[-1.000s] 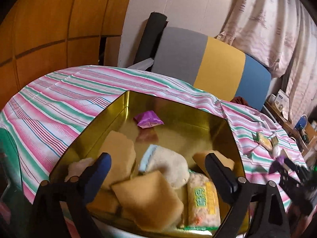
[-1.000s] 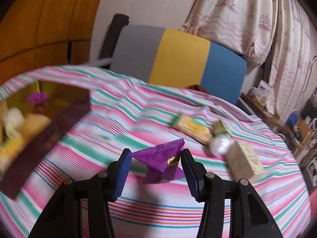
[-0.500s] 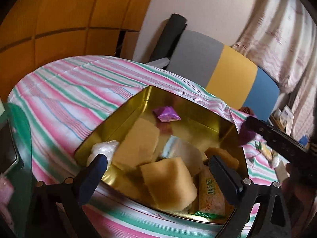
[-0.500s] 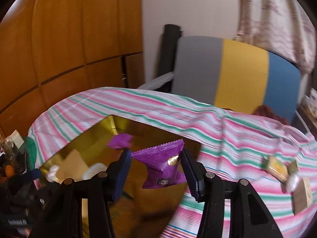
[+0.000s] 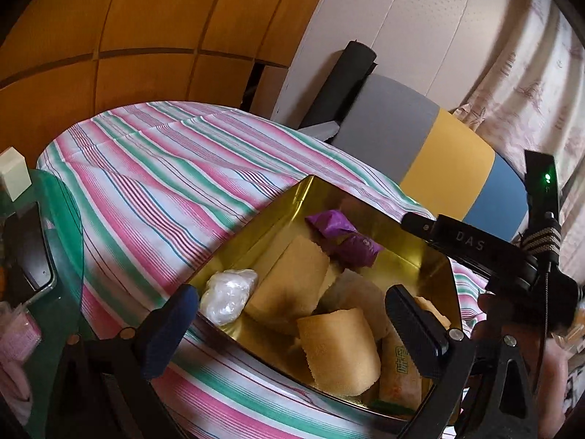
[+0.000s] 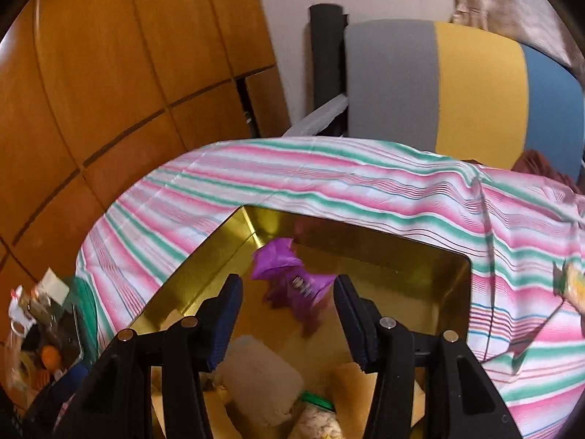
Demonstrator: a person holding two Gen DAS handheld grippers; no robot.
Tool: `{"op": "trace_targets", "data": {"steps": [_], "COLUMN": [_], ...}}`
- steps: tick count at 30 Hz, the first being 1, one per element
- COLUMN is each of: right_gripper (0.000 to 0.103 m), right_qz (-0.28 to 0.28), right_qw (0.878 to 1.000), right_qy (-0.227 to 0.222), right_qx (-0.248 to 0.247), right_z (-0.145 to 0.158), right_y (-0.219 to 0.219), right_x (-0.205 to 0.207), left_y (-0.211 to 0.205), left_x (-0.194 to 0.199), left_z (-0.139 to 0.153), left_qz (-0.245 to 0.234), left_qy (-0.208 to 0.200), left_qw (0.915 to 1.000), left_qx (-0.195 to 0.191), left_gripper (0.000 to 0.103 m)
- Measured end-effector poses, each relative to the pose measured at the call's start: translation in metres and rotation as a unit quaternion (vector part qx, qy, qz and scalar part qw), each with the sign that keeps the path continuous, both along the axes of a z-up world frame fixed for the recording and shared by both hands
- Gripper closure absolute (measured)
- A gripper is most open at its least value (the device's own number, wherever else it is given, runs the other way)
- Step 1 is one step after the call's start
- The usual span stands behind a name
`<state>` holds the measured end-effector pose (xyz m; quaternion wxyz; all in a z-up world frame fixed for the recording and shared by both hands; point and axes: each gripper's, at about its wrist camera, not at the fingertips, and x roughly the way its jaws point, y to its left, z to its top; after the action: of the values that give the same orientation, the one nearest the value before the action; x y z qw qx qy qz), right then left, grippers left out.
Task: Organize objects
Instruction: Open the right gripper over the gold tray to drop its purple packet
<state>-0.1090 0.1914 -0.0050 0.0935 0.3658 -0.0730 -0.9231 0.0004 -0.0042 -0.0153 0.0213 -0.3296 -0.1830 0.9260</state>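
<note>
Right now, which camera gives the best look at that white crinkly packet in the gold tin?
The left wrist view. There the white packet lies in plain sight in the near left corner of the gold tin, just beyond the left gripper's finger. The right wrist view looks into the same tin, but its own fingers cover that part, so I cannot pick the packet out there.

A lived-in home room: a table under a pink-and-green striped tablecloth (image 5: pixel 153 183) fills the middle, a grey, yellow and blue chair back (image 6: pixel 457 87) stands at one o'clock, wooden wall panels (image 6: pixel 109 73) rise at ten o'clock, and patterned curtains (image 5: pixel 530 91) hang at two o'clock.
</note>
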Motion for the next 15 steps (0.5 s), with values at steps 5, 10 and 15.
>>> {"op": "trace_targets", "data": {"steps": [5, 10, 15], "right_gripper": [0.050, 0.049, 0.049], "right_qz": [-0.037, -0.043, -0.022], "right_qw": [0.999, 0.999, 1.000], "right_qy": [0.021, 0.026, 0.009], "right_qx": [0.006, 0.007, 0.010], "right_z": [0.006, 0.010, 0.003], "right_y": [0.023, 0.035, 0.021], "right_x": [0.018, 0.032, 0.039], "left_y": [0.000, 0.007, 0.018], "left_x": [0.000, 0.001, 0.004], "left_z": [-0.002, -0.007, -0.005], "left_qz": [0.003, -0.003, -0.017], "left_qy": [-0.005, -0.020, -0.018], "left_qw": [1.0000, 0.9998, 0.9997], "left_qx": [0.001, 0.006, -0.007], "left_gripper": [0.000, 0.000, 0.000]}}
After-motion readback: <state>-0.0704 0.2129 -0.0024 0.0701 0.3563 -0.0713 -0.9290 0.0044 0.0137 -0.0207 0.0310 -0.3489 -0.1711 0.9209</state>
